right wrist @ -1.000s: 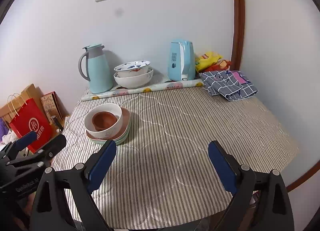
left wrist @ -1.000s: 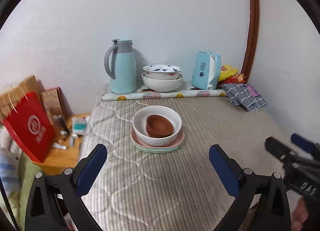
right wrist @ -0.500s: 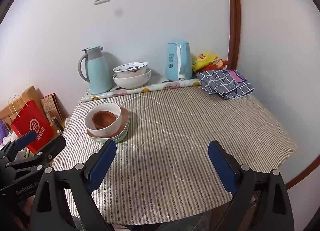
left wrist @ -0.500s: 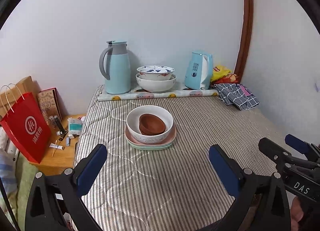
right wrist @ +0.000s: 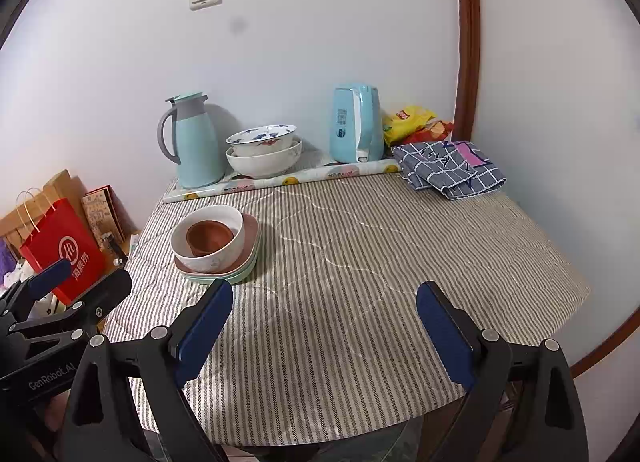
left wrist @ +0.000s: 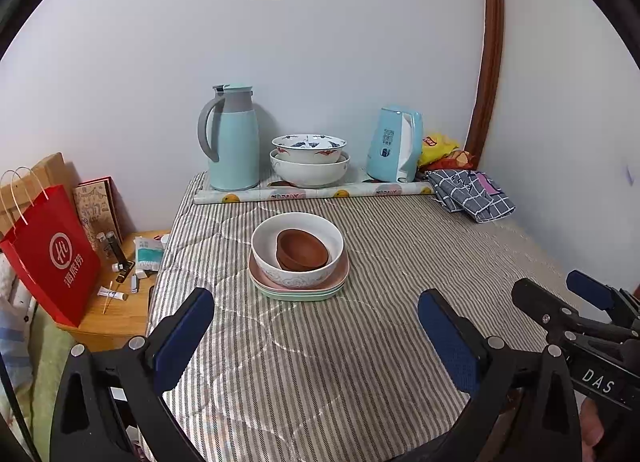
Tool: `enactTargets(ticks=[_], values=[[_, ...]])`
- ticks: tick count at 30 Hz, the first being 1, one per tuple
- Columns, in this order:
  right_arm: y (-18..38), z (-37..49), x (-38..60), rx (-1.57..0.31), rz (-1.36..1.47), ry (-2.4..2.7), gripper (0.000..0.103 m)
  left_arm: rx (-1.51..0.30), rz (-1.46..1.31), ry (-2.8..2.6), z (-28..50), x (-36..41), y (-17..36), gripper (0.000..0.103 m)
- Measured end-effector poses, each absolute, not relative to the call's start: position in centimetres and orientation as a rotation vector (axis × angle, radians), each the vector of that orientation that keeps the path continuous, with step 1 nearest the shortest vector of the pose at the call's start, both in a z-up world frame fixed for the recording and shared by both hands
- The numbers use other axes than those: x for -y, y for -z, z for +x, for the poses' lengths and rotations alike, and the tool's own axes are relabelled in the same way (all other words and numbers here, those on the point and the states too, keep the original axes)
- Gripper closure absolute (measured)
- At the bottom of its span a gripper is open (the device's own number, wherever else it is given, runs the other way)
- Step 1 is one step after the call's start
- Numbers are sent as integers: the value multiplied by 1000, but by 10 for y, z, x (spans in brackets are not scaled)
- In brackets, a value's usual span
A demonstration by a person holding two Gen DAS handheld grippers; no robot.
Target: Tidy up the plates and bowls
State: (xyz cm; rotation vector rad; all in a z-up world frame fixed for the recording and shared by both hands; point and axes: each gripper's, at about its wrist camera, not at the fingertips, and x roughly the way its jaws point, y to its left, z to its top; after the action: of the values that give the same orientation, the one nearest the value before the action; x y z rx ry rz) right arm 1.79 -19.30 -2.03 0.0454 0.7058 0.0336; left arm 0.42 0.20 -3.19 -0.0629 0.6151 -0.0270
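A brown bowl (left wrist: 302, 249) sits inside a white bowl (left wrist: 280, 272), which stands on a pink plate (left wrist: 340, 279) stacked on green plates (left wrist: 298, 295) on the striped table (left wrist: 360, 362). The same stack shows in the right wrist view, with the white bowl (right wrist: 212, 260) at the table's left. My left gripper (left wrist: 316, 326) is open and empty, held back over the table's near part. My right gripper (right wrist: 324, 322) is open and empty over the near edge. Each gripper shows in the other's view, the right one (left wrist: 576, 314) and the left one (right wrist: 60, 294).
Against the wall stand a light blue thermos jug (left wrist: 232, 138), two stacked patterned bowls (left wrist: 309, 160), a blue kettle (left wrist: 394, 150), snack bags (left wrist: 440, 146) and a folded checked cloth (left wrist: 472, 194). A rolled mat (left wrist: 312, 193) lies in front. A red bag (left wrist: 52, 258) stands on a side table at left.
Both grippers have drawn back and up from the table, so the stacked dishes look smaller and farther. Both stay open and empty. The dishes have not moved.
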Motion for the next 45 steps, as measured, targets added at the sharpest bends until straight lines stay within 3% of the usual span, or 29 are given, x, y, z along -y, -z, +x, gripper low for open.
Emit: enactTargets(ticks=[45], values=[[19, 10, 186, -701, 30, -49, 11, -593, -74, 24, -3, -5, 27, 0]])
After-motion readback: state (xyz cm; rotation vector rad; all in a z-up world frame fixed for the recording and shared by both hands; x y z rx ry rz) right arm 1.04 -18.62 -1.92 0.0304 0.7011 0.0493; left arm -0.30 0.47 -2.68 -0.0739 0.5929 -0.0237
